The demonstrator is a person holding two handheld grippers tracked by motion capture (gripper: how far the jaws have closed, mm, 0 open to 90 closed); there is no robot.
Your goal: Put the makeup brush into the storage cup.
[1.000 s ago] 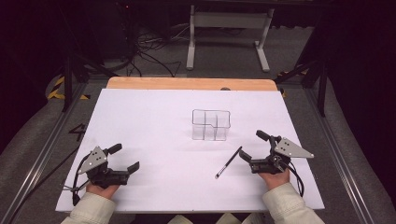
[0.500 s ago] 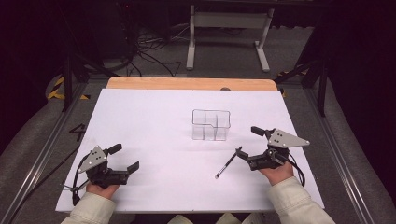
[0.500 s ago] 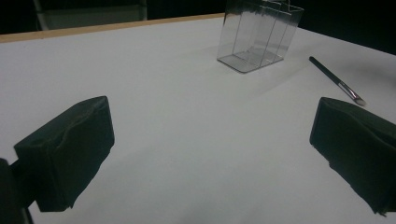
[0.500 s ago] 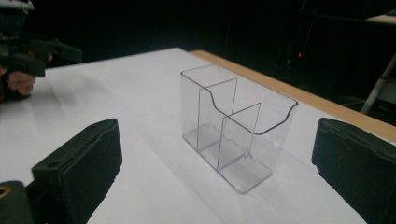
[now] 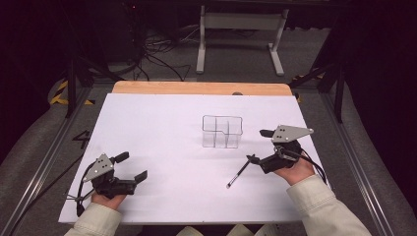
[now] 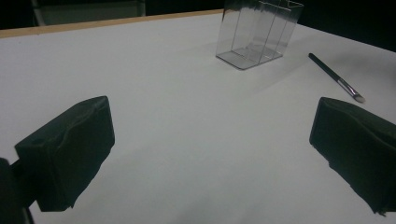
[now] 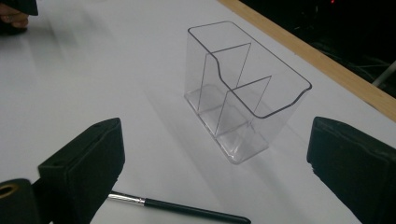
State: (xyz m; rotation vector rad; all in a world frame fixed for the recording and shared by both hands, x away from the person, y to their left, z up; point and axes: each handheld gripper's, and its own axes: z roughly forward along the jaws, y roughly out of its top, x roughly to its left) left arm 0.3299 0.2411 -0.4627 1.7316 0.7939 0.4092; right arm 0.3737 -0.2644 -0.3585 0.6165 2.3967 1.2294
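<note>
A clear plastic organizer with three compartments stands upright right of the table's middle. A thin black brush lies flat on the white sheet in front of it. My right gripper hovers just right of the brush and points at the organizer. It is open; its jaws have just been closing a little with nothing between them. My left gripper rests open near the front left, far from both things.
A white sheet covers the table, with a wooden strip along the far edge. Dark floor, cables and a metal stand lie beyond. The left hand is at the top left corner of the right gripper view.
My right gripper has risen off the sheet and moved slightly toward the organizer. The brush, the organizer and the left gripper have stayed put.
</note>
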